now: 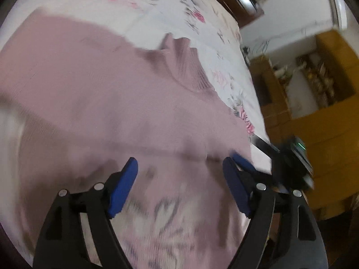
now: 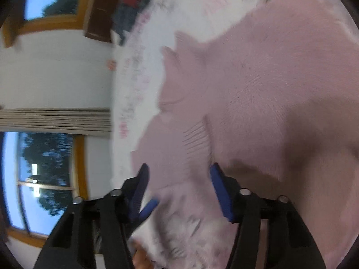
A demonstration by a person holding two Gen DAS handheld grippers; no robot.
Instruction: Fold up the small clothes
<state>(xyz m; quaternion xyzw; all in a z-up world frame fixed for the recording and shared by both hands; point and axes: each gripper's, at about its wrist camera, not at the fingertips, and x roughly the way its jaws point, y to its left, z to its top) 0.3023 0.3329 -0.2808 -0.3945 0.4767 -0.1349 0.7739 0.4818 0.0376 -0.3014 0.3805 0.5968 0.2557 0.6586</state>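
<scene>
Sweater (image 1: pixel 107 94), pink and ribbed at the collar, lies spread on the flowered bedsheet (image 1: pixel 170 15) in the left wrist view, filling the near and left part of the bed. It looks mostly unfolded, so I judge the folding has barely begun and nearly all of it is left. The left gripper (image 1: pixel 179 186) hovers over the near hem with its fingers wide apart, holding nothing. At the right edge the other gripper's blue tip shows, blurred

In the right wrist view the sweater (image 2: pixel 258 85) fills the right side, with a sleeve lying nearer. The right gripper (image 2: pixel 179 188) is spread wide over that sleeve, nothing clamped; whether the pads touch cloth I cannot tell
</scene>
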